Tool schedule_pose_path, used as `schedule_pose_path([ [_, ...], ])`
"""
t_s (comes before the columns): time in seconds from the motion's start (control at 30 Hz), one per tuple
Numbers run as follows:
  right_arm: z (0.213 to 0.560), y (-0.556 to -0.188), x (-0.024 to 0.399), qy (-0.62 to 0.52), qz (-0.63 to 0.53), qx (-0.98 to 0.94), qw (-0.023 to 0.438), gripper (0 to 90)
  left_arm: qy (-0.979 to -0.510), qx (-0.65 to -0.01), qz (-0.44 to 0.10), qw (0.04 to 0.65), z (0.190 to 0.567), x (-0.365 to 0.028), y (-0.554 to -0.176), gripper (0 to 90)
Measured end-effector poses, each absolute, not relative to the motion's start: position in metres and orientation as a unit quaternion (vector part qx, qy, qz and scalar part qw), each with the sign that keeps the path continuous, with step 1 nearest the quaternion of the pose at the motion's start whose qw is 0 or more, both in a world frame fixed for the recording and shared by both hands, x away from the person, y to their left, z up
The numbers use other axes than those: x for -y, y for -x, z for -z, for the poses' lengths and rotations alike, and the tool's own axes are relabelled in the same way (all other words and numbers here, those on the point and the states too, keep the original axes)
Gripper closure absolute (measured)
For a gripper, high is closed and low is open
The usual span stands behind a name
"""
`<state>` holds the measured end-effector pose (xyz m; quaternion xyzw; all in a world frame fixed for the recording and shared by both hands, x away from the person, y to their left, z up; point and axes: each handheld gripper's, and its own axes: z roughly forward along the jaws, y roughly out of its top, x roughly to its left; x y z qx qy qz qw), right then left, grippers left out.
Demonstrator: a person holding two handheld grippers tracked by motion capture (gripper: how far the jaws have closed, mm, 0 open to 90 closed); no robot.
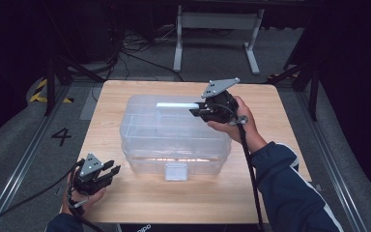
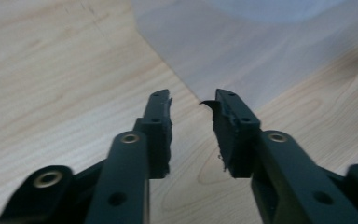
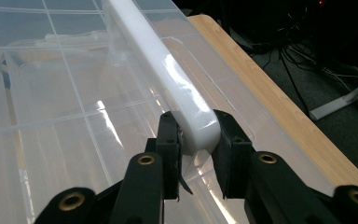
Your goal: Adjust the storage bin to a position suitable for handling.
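Pale wooden table (image 1: 125, 203), clear storage box (image 1: 174, 137) mid-table; right gripper (image 1: 199, 112) clamped on its white handle (image 3: 177, 88) — lid-lifting step; left gripper (image 1: 112, 170) nearly closed, empty — next, probably free the front latch (image 1: 176, 171)

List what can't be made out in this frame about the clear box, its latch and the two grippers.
- Clear box: contents unreadable in the high view, glare on the lid.
- White handle: far end cut off by the right gripper view's top edge; right gripper covers the near end.
- Front latch: too small.
- Left gripper: box wall blurred.
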<state>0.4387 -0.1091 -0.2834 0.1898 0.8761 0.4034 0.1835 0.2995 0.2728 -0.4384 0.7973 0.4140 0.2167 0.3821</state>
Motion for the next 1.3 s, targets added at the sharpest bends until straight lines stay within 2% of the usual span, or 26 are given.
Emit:
schedule_pose_path([
  [0.03, 0.283, -0.439, 0.109, -0.192, -0.404, -0.875, 0.185, 74.4, -0.796, -0.413, -0.228, 0.378, 0.433, -0.273, -0.299, 79.2],
  [0.1, 0.282, -0.440, 0.109, -0.192, -0.405, -0.875, 0.185, 74.3, -0.793, -0.418, -0.231, 0.378, 0.432, -0.273, -0.299, 83.7],
  [0.33, 0.279, -0.442, 0.107, -0.195, -0.401, -0.875, 0.189, 73.7, -0.775, -0.402, -0.241, 0.423, 0.411, -0.271, -0.295, 89.7],
  [0.57, 0.277, -0.444, 0.106, -0.199, -0.396, -0.876, 0.193, 73.2, -0.780, -0.377, -0.237, 0.440, 0.399, -0.255, -0.297, 89.8],
  [1.03, 0.274, -0.443, 0.104, -0.202, -0.388, -0.876, 0.203, 72.3, -0.778, -0.368, -0.237, 0.450, 0.392, -0.242, -0.304, 89.9],
  [1.17, 0.272, -0.438, 0.103, -0.204, -0.386, -0.869, 0.231, 67.3, -0.777, -0.367, -0.241, 0.451, 0.390, -0.242, -0.302, 89.9],
  [1.3, 0.274, -0.436, 0.104, -0.204, -0.384, -0.869, 0.236, 64.5, -0.779, -0.366, -0.242, 0.448, 0.390, -0.243, -0.302, 89.9],
])
